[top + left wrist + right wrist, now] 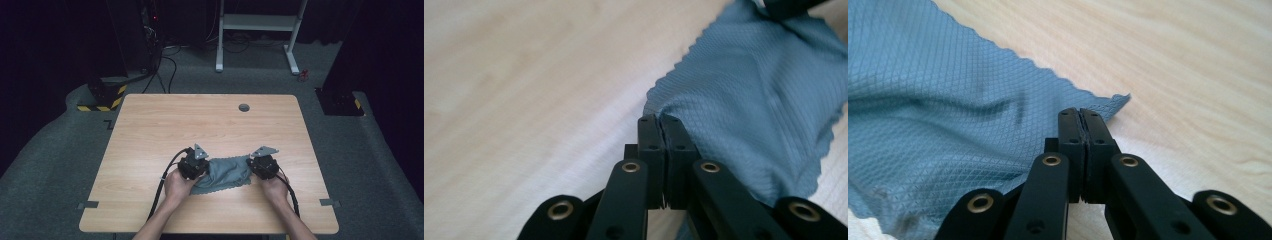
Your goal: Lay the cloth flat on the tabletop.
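The left gripper has its two black jaws pinched tight on one corner of a soft blue-grey cloth with a wavy cut edge. The right gripper is clamped the same way on another corner of that cloth, and the thin fabric slips in between its jaws. From above, the left gripper sits at the cloth's left end and the right gripper at its right end, so the cloth is stretched between them, a bit crumpled, over the light wooden table with rounded corners. It lies near the table's front edge, about in the middle.

The person's left hand and right hand hold the grippers from the near side of the cloth. A black cable runs back from the left gripper toward the table's front edge.

Far behind the cloth there is a small dark round hole in the table top. Past the table, on the grey floor, stand a white metal frame and a block with yellow and black stripes. Nothing lies between the grippers and the cloth.
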`<state>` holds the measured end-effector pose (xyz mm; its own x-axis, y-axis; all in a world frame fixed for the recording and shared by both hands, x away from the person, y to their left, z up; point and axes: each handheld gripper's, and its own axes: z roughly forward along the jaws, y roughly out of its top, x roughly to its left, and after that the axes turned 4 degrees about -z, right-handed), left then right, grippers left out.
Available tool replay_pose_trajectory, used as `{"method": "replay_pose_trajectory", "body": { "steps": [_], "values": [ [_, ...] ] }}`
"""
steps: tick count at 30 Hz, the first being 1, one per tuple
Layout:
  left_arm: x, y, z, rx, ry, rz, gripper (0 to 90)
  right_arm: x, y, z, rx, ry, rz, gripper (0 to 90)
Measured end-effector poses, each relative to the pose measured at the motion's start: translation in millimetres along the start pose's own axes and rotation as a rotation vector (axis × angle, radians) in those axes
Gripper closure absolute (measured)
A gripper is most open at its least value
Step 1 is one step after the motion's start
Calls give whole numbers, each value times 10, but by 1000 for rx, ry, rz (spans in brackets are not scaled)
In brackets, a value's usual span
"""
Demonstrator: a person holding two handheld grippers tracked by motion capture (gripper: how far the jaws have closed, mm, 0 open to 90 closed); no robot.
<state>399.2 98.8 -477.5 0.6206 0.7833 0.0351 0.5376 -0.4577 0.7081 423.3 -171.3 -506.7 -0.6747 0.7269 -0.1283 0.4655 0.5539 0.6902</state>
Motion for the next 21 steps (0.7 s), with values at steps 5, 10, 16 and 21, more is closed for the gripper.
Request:
{"method": "replay_pose_trajectory", "body": {
  "steps": [5,10,16,21],
  "values": [
    [80,81,-95,-26,69,38,881,-13,74,-97,-53,-12,-16,891],
    [163,39,82,31,81,9,797,-52,117,-3,-16,-17,-1,886],
    [199,-121,112,42,67,-46,637,-66,35,70,24,-5,15,820],
    [248,-188,101,70,13,-115,599,-56,37,-16,-11,10,25,765]
  ]
}}
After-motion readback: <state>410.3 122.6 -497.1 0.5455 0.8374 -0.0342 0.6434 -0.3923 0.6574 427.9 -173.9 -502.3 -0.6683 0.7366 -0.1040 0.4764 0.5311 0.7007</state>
